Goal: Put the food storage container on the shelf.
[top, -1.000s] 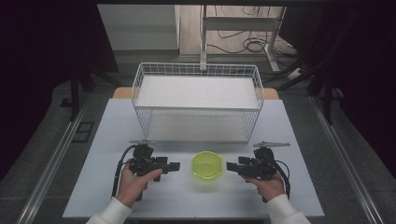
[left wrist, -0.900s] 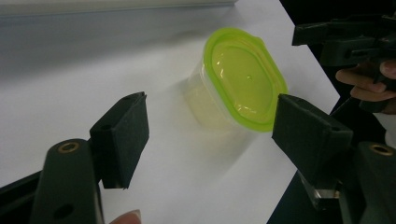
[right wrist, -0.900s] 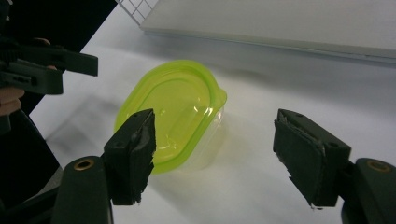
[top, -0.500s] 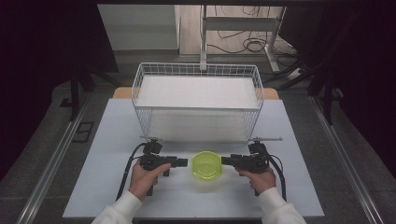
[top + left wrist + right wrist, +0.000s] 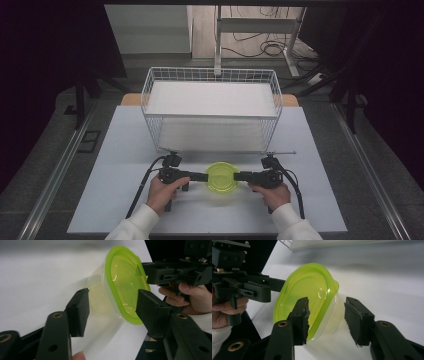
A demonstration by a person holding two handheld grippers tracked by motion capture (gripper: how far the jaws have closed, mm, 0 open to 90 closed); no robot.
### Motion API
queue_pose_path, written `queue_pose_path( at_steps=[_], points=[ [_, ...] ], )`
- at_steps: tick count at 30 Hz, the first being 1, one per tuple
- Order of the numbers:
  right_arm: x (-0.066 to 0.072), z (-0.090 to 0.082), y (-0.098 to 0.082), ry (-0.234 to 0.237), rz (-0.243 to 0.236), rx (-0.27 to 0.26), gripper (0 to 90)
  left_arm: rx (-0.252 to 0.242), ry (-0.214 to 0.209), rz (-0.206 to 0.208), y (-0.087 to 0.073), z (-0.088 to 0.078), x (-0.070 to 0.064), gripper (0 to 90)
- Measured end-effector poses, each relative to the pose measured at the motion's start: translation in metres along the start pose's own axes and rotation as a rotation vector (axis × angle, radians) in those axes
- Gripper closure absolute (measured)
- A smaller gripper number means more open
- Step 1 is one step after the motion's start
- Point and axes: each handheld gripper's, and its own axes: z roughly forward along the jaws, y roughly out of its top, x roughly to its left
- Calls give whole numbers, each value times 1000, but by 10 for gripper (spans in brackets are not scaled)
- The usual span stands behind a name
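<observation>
Two hand-held grippers, left [image 5: 202, 176] and right [image 5: 239, 176], flank the lidded green container [image 5: 221, 177] lying between them on the desk [image 5: 115, 200]; both jaws, just closing, straddle its rim without pressing.

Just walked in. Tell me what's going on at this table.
A person holds a gripper in each hand and brings both in on a small clear container with a green lid, which sits on the white table in front of a white wire basket. The left gripper comes at it from one side, the right gripper from the other. Both sets of jaws have just been closing with the container's rim between them, but gaps show at the fingers, so nothing is gripped yet.
</observation>
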Motion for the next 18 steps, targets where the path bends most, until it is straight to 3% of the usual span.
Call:
queue_pose_path(
  at_steps=[6, 8, 10, 18],
  points=[
    [-4, 1, -3, 41, 35, 2, 640, 21, -34, -40, -3, 7, 5, 579],
    [-4, 2, -4, 53, 42, 4, 702, 26, -64, -45, -3, 9, 5, 659],
    [-4, 2, -6, 85, 68, 6, 754, 37, -66, -42, -3, 11, 4, 737],
    [-2, -4, -7, 121, 74, -13, 812, 20, -73, -48, -3, 5, 2, 815]
  ],
)
